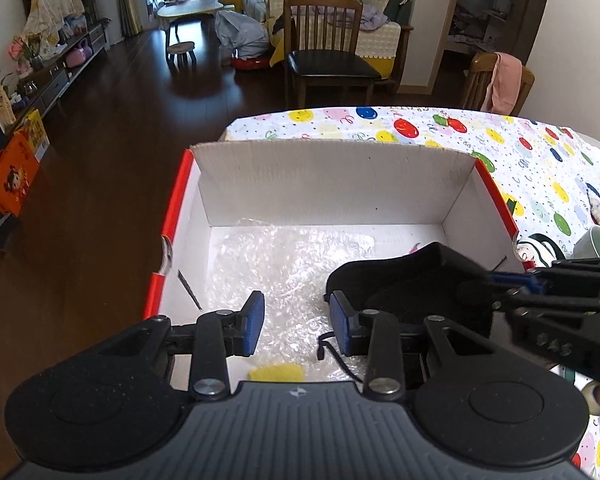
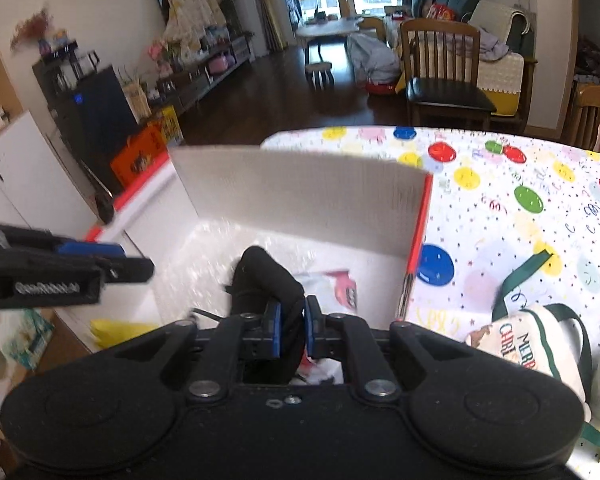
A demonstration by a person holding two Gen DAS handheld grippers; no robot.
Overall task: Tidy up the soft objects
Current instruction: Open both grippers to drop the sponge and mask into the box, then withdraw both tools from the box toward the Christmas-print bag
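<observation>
One cardboard box (image 1: pixel 332 184) is standing on a table covered with a white cloth (image 1: pixel 452 128) printed with round balloons in red, blue, yellow and green. The box is having smooth white walls inside and a red outside, and its floor is covered with one sheet of crinkled, shiny bubble wrap (image 1: pixel 276 264).

The right gripper (image 2: pixel 292 326) is reaching into the near right part of the box, and its two blue pads are pressing together on a soft black fabric piece (image 1: pixel 416 280), which is looking like a padded eye mask with a curved shape and a thin black cord. The mask is hanging just over the bubble wrap, above a white plastic bag with pink print (image 2: pixel 342 286).

The left gripper (image 1: pixel 298 322) is hovering over the near edge of the box, its two fingers standing apart with nothing between them.

One soft yellow thing (image 1: pixel 276 372) is lying at the near wall of the box. On the table at the right, one white cloth bag with green trim (image 2: pixel 540 344) is lying beside the box.
</observation>
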